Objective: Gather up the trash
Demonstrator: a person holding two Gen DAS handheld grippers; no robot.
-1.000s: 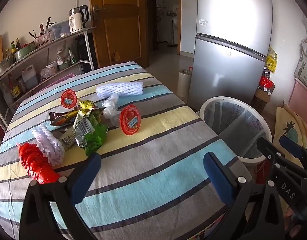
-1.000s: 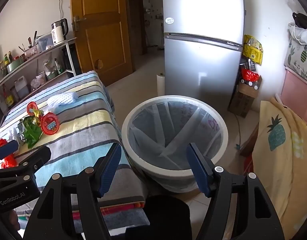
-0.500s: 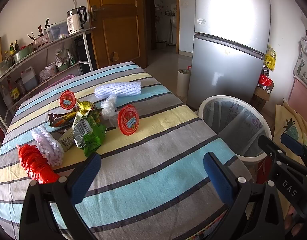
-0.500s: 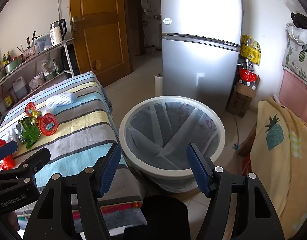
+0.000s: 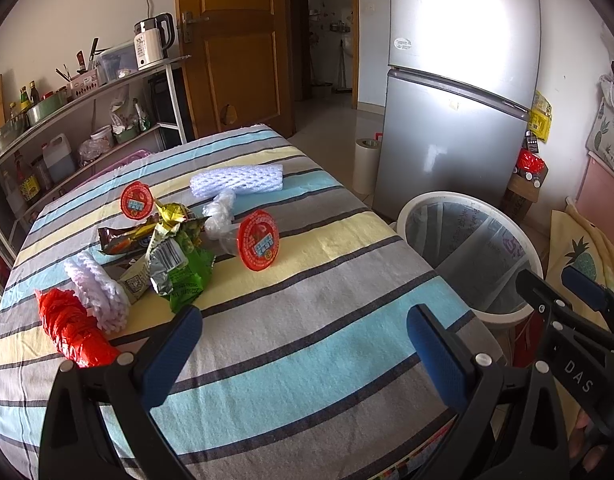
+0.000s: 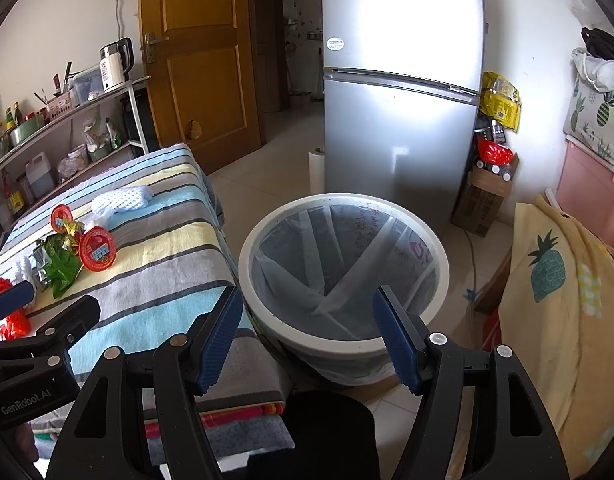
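Striped cloth covers the table (image 5: 307, 352); the trash pile (image 5: 167, 248) lies on it, well left of the lined bin (image 6: 343, 264). I hold my left gripper (image 5: 303, 340) and right gripper (image 6: 309, 332) spread and empty, ready to grab.

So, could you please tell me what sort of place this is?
Probably a home kitchen or dining room: a tall silver fridge, a white electric kettle on a metal shelf of bottles, a wooden door.
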